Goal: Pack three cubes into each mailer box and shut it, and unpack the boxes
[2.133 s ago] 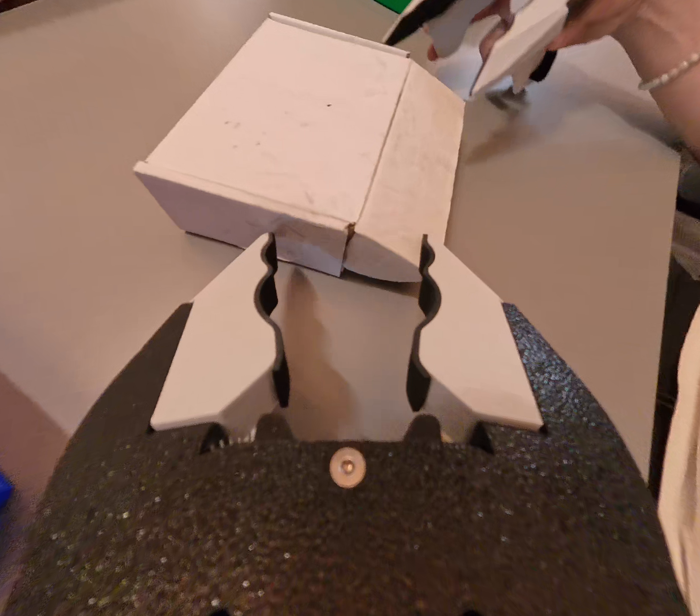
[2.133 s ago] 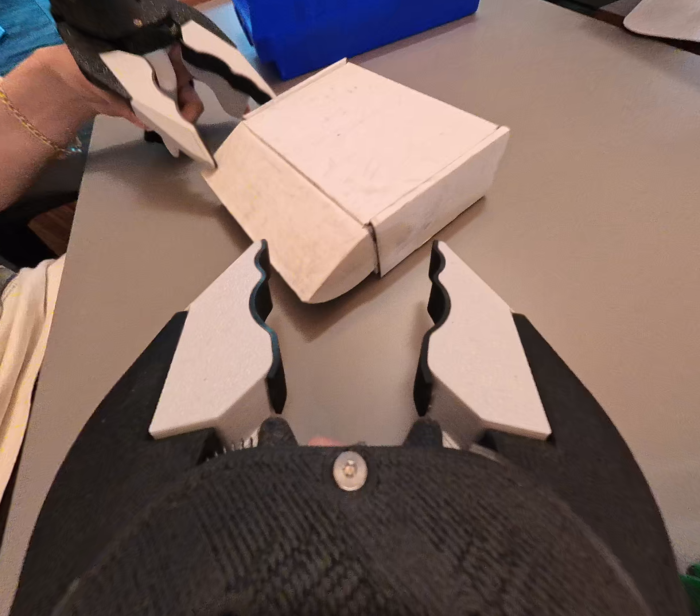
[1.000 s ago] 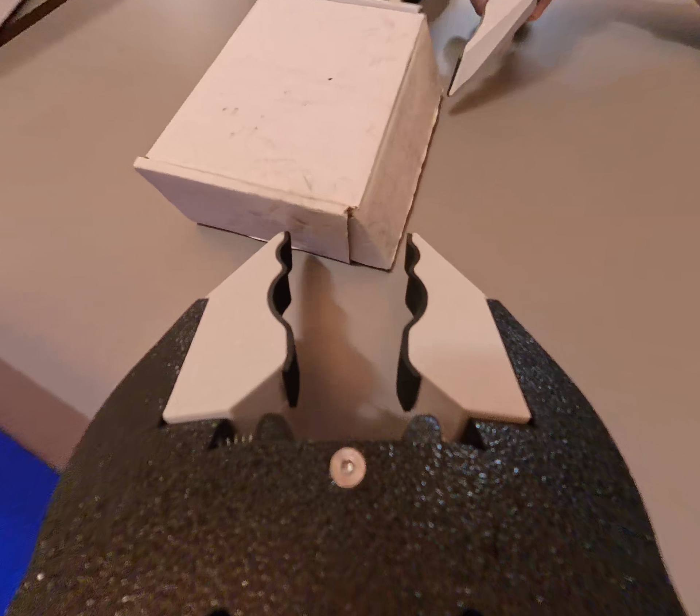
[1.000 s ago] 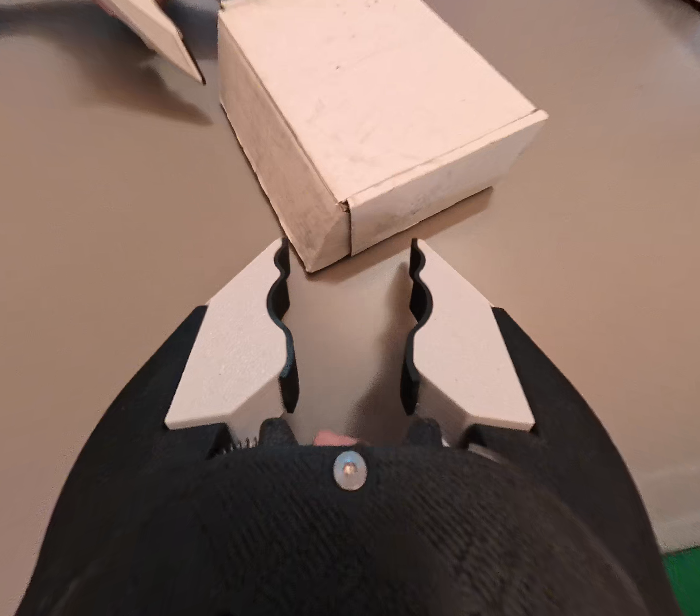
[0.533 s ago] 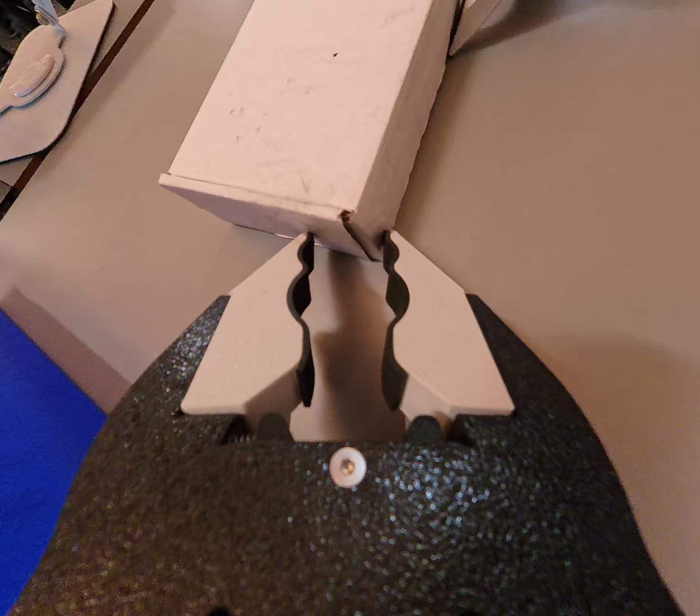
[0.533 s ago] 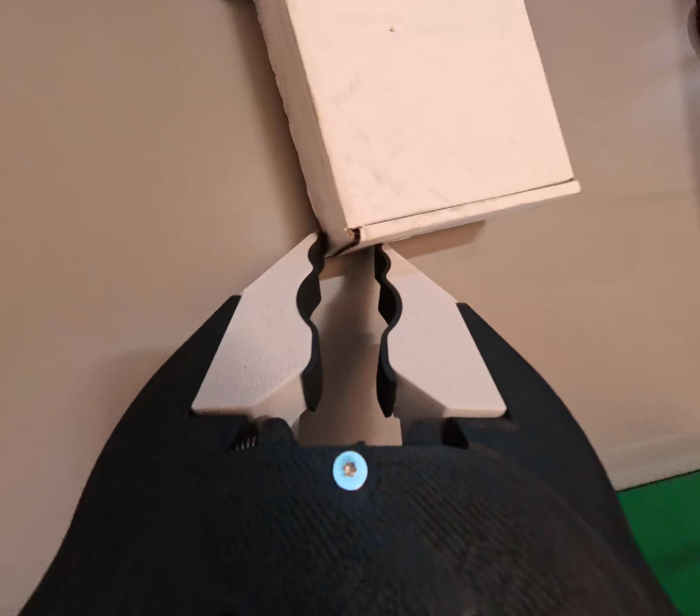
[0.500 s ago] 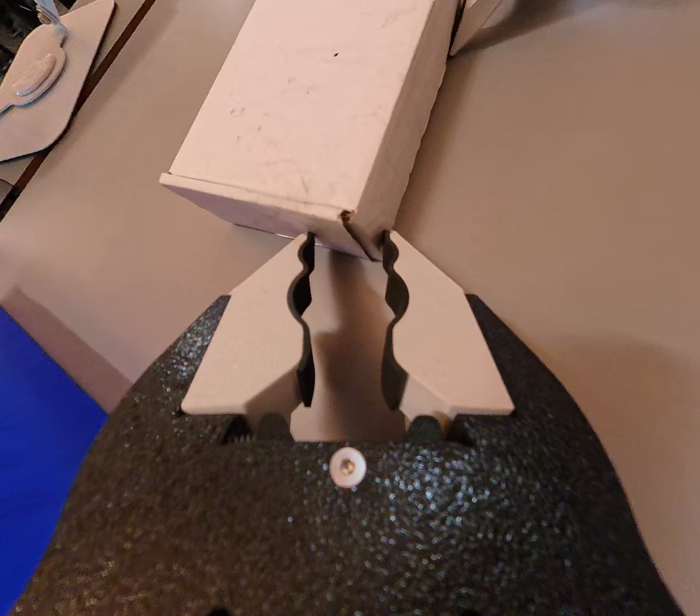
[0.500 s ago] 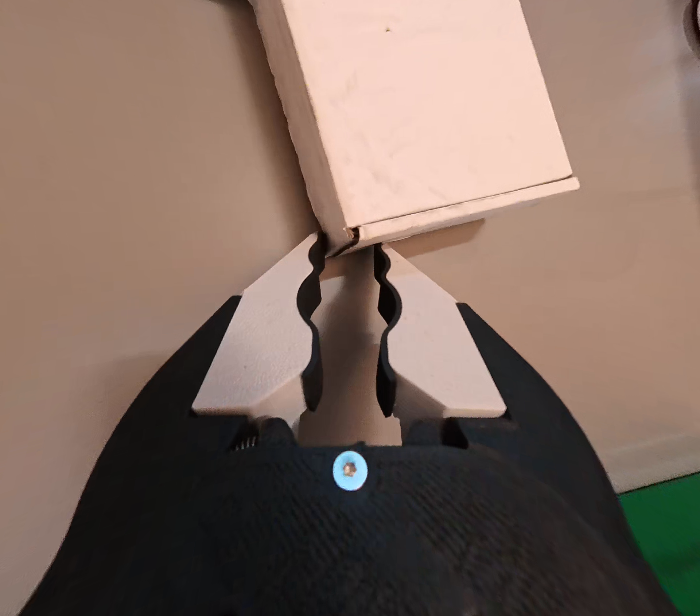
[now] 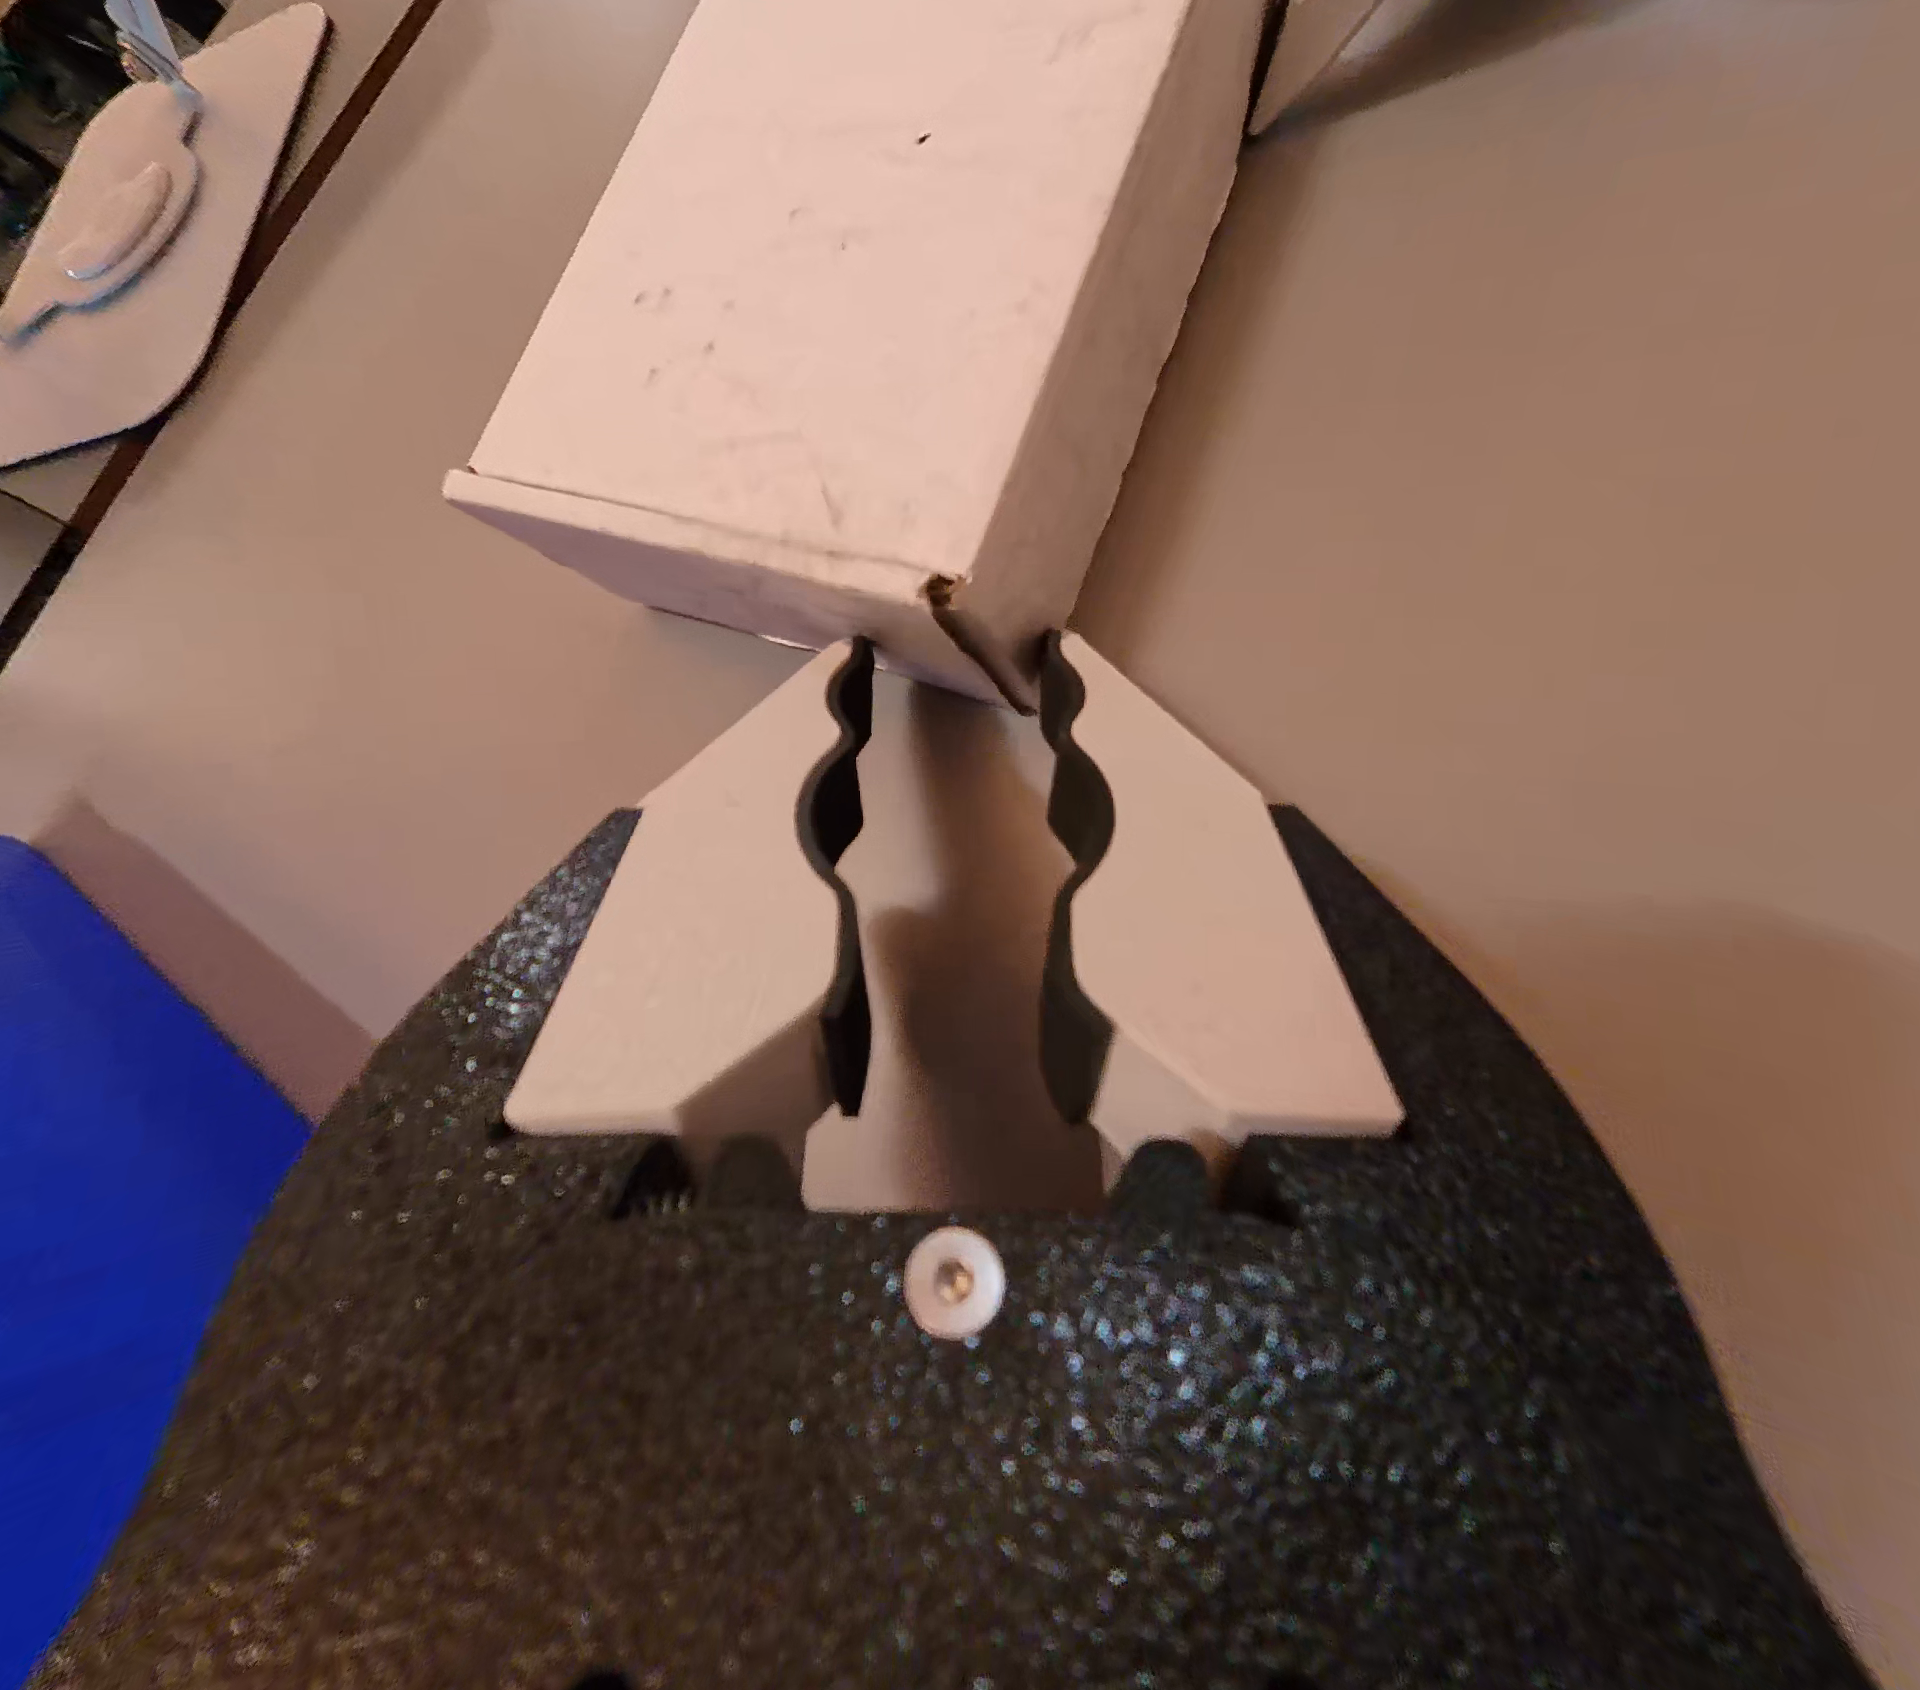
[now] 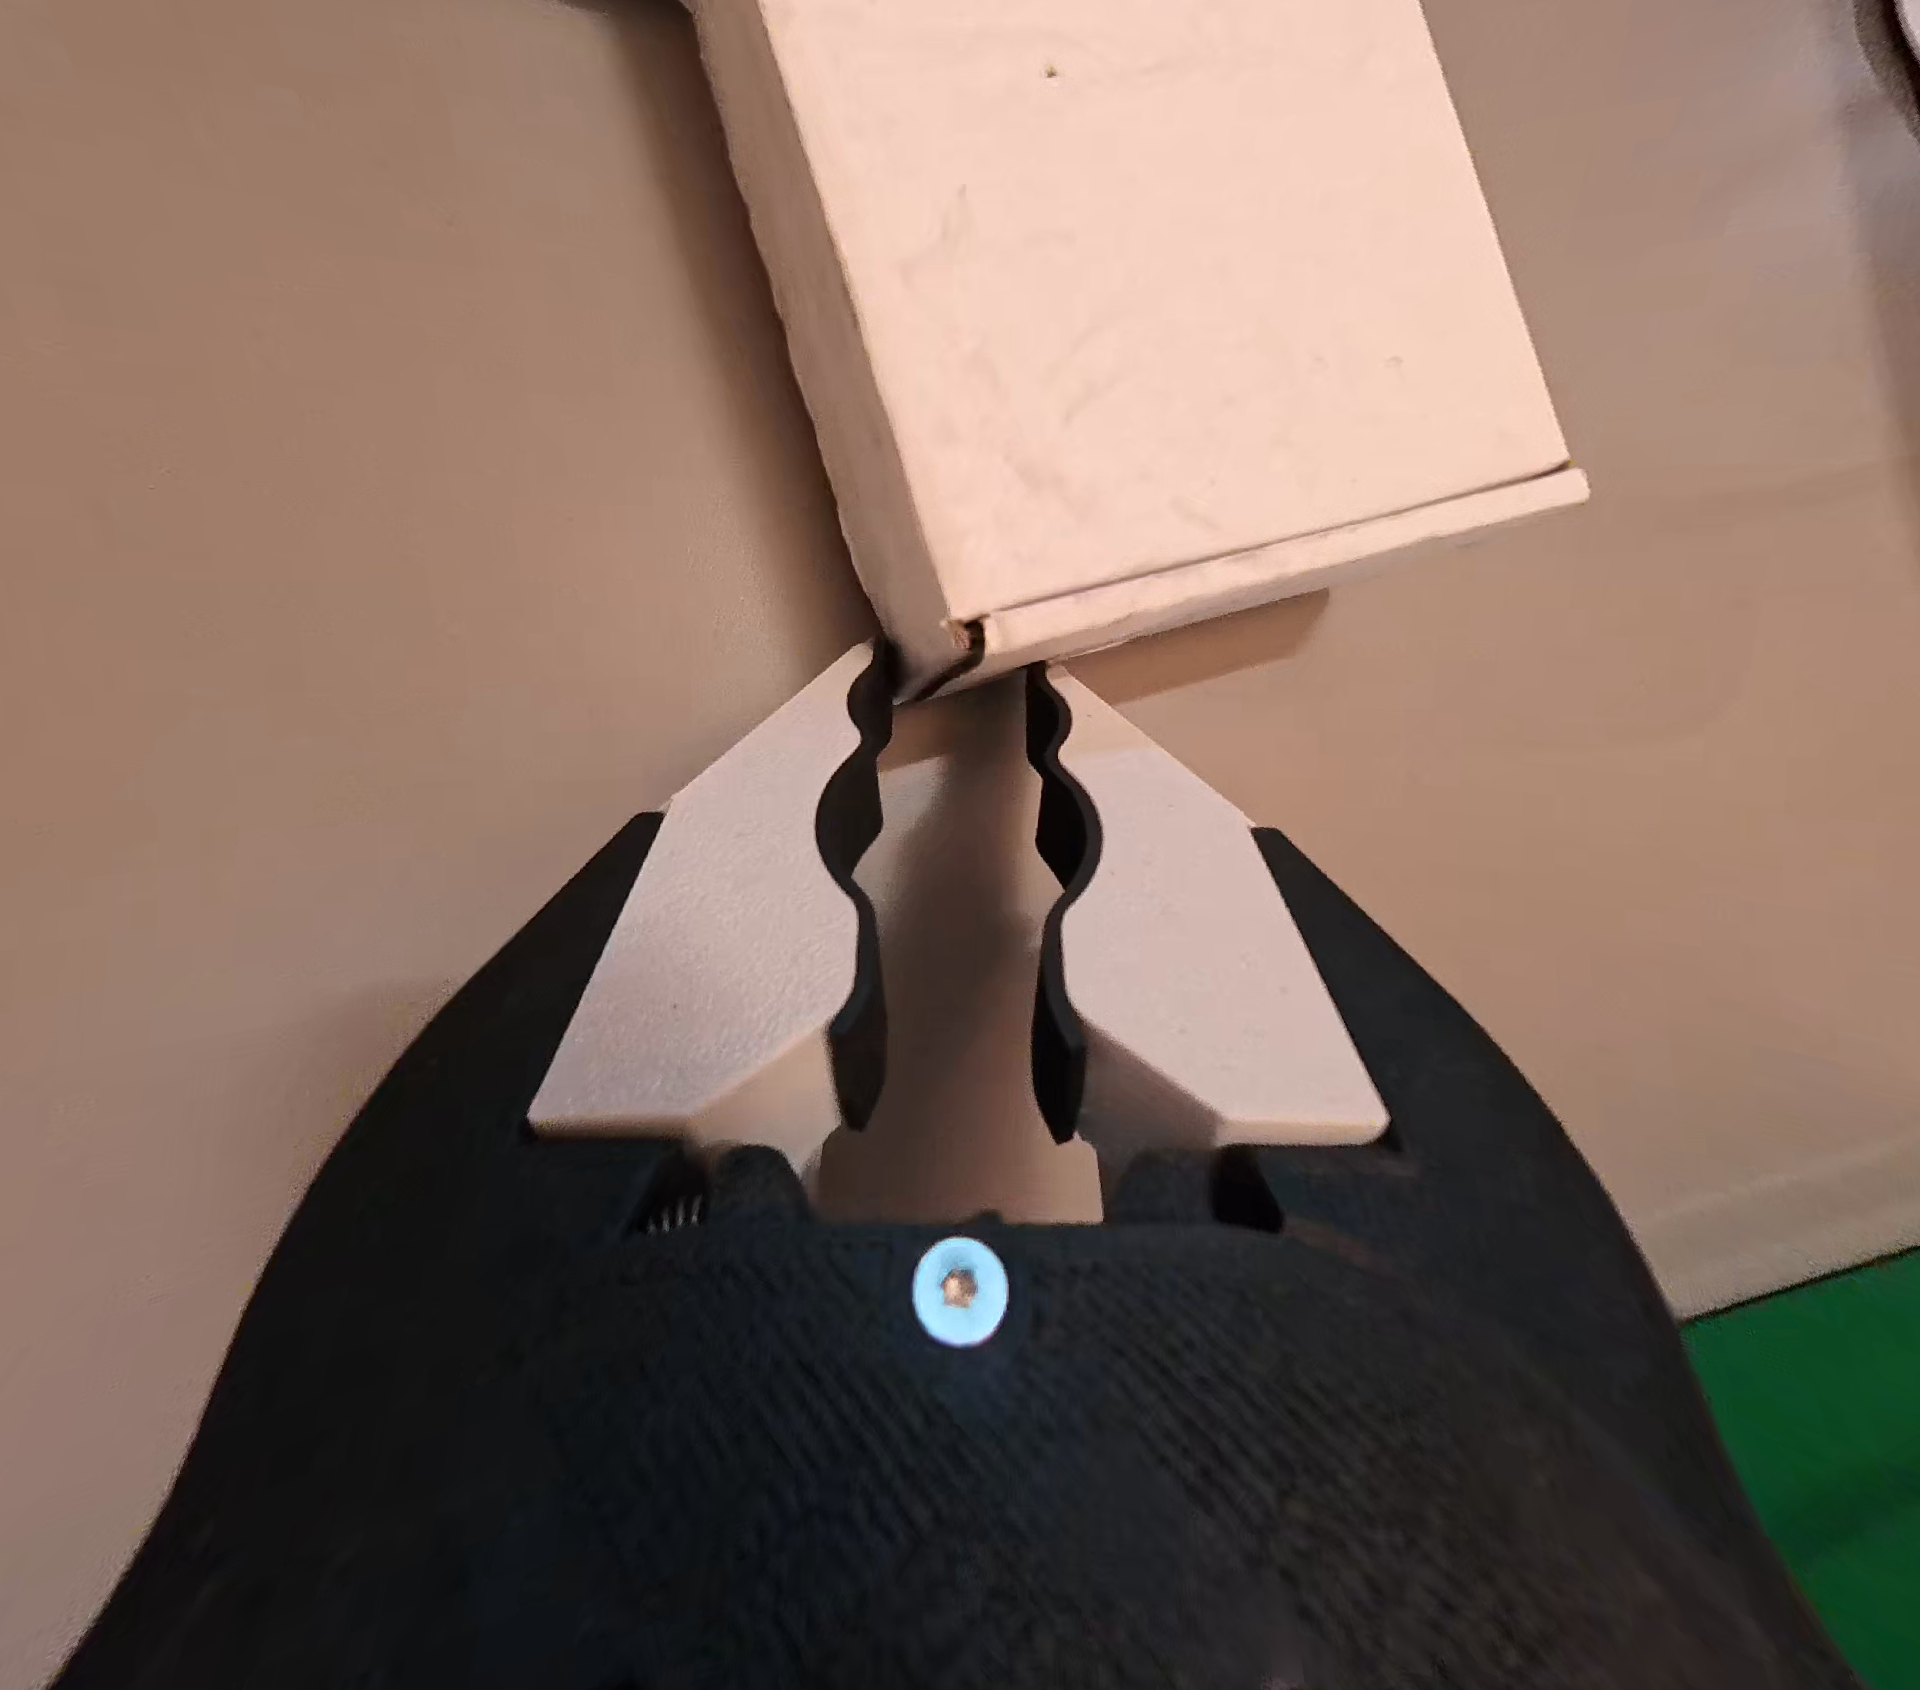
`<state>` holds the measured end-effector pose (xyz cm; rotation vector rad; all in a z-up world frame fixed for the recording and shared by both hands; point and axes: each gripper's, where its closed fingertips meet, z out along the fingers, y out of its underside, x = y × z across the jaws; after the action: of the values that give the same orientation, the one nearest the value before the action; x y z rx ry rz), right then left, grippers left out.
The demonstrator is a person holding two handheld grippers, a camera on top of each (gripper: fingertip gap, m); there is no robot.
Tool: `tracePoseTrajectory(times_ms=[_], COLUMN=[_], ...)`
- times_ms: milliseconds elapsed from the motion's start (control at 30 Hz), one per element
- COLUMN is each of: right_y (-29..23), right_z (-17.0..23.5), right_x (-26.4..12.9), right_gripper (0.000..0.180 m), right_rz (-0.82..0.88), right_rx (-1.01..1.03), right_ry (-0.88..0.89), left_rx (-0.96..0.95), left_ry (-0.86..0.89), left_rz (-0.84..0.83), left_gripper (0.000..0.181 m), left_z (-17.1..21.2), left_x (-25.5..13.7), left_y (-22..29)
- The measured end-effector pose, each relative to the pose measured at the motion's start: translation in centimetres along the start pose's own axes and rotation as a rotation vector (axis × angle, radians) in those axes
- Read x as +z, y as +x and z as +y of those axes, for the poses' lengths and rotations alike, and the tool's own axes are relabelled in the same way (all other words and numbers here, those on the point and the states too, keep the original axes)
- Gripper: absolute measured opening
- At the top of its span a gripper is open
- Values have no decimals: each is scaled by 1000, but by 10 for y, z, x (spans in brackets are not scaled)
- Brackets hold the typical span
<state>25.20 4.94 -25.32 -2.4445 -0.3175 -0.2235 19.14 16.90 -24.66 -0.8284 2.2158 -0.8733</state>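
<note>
I count one mailer box [image 9: 883, 238], lid down, on bench [image 9: 1558, 497]. My left gripper [image 9: 951, 664] pinches one corner; right gripper [image 10: 956, 674] pinches opposite corner.

No writing, label, brand, number or sign is showing legibly in either view. The closed white mailer box [image 9: 894, 206] is carrying only faint scuffs and small dark specks on its lid, not letters.
</note>
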Motion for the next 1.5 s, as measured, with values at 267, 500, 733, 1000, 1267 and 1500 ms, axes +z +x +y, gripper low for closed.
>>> tracePoseTrajectory(times_ms=[267, 500, 733, 1000, 1267, 1500], right_y=[15, 20, 18, 14, 38, 167], right_z=[-4, -69, -89, -55, -74, -69], right_x=[-18, -14, 38, 60, 14, -148], right_gripper=[73, 129, 120, 151, 143, 143], right_rz=[149, -9, -230, -308, -298, -37], right_rx=[5, -75, -94, -249, -321, -270], right_ry=[-58, -66, -251, -571, -520, -535], left_rx=[-87, -138, -225, -267, -306, -310], left_ry=[56, 136, 165, 180, 202, 207], left_rz=[-48, -87, -12, 7, 14, 19], left_gripper=[79, 99, 112, 112, 111, 107], left_z=[-6, -14, -18, -19, -20, -20], left_x=[-10, -24, -30, -32, -34, -35], left_y=[-4, -4, 7, 6, 2, 1])
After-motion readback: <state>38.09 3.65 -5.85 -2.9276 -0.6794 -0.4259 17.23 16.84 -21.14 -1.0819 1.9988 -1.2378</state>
